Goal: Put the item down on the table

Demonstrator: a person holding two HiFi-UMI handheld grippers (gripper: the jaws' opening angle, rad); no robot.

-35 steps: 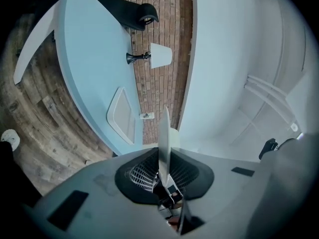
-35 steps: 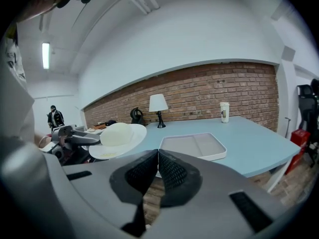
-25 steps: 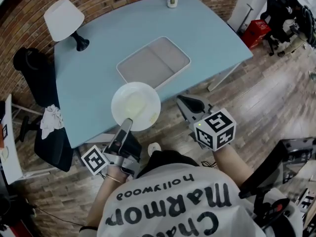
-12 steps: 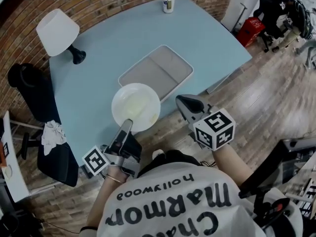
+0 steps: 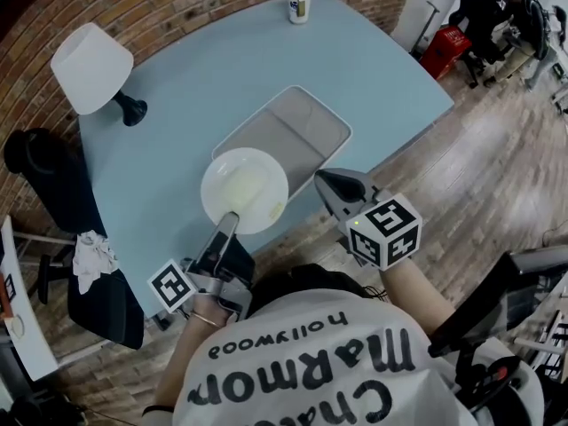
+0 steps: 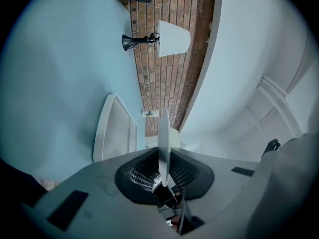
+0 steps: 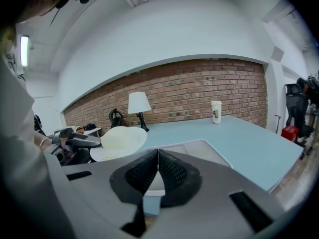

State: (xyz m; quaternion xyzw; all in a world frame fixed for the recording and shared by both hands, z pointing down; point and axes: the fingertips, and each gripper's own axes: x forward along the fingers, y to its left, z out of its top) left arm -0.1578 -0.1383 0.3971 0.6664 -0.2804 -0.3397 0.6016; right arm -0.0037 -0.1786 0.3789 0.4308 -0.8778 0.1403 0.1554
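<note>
My left hand-held gripper pinches a round white plate; its own view shows it edge-on, thin. My right hand-held gripper sits pressed together.

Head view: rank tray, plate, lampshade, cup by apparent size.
1. tray
2. plate, raised in the left claw and nearer the camera, so its lead over the lampshade is unsure
3. lampshade
4. cup
</note>
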